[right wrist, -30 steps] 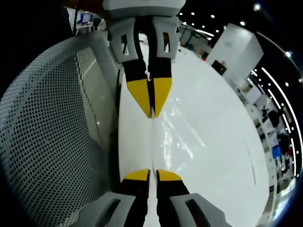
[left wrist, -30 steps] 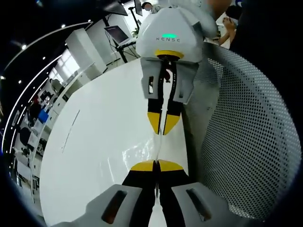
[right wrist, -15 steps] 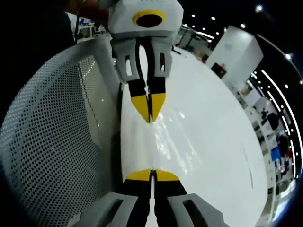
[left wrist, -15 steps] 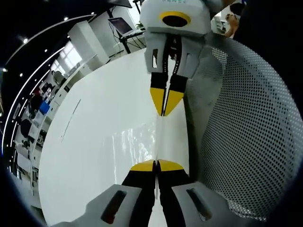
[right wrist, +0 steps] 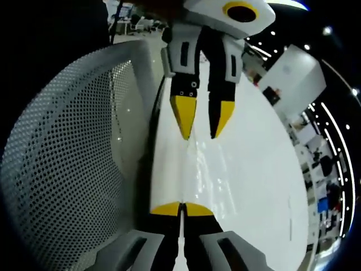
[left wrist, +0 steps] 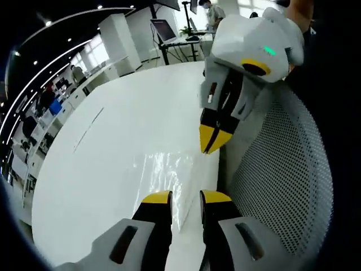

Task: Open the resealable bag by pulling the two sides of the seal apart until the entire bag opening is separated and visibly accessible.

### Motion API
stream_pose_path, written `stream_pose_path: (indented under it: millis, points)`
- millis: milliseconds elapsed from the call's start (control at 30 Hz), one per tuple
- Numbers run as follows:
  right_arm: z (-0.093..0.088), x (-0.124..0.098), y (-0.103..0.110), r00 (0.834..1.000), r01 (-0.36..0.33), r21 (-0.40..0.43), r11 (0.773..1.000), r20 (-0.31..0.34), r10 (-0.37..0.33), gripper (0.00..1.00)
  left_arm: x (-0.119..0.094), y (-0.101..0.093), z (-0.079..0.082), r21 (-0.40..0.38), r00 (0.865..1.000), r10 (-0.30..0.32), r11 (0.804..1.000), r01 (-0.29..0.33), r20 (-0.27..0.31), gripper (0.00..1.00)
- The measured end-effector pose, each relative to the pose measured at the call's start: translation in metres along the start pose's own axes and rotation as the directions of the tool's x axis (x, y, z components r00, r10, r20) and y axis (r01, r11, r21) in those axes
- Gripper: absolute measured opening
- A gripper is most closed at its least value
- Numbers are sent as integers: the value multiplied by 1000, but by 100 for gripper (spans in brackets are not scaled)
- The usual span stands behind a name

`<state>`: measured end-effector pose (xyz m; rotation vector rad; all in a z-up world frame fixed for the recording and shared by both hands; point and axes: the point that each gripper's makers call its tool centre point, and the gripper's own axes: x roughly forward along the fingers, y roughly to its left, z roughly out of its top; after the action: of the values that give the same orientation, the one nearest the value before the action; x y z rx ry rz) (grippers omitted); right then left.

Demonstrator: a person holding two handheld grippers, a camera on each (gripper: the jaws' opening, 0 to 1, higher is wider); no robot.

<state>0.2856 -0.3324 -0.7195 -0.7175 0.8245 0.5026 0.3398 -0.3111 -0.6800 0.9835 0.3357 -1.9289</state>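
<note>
While the left gripper (left wrist: 185, 199) holds its jaws apart around nothing, the right gripper (right wrist: 181, 206) keeps its jaws pinched on the near edge of the resealable bag (right wrist: 200, 172). The clear, glossy, crinkled bag lies flat on the white bench (left wrist: 113, 147), its long axis running between both grippers, beside a perforated grey mesh chair (right wrist: 67, 158).

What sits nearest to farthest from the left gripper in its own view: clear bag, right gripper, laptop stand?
1. Clear bag, on the white table just beyond the open jaws.
2. Right gripper, farther up, right of centre.
3. Laptop stand, past the table's far edge.
</note>
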Motion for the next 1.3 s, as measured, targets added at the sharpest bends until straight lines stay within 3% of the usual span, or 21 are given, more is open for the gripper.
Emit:
stream_pose_path:
  millis: [167,467,600,633,767,967,1067,1300]
  points:
    - [6,0,2,1000,-9,-43,999,9,10,0,8,6,4,-8,1000,-6,1000,6,-2,16]
    - [9,-3,0,1000,-3,-103,995,-1,3,0,33,-10,1,33,993,-110,993,112,-50,14]
    - [12,-4,0,1000,-1,-124,992,3,2,0,41,-11,-16,119,982,-103,985,122,-159,14]
    - [12,-4,0,1000,-2,-124,992,3,2,0,43,-13,-16,116,981,-108,985,128,-159,13]
    - [13,-3,-1,1000,-4,-122,993,7,5,0,42,-23,-24,67,969,-168,981,182,-180,0]
    - [15,-2,-6,1000,9,-104,995,17,-7,0,42,-14,-26,36,978,-131,990,139,-163,0]
    - [16,0,-8,1000,12,-55,998,18,-11,0,39,-4,-22,-6,986,-97,995,97,-134,0]
    - [26,2,-15,999,35,-38,999,34,-34,0,35,13,-12,-28,996,-22,999,19,-87,0]
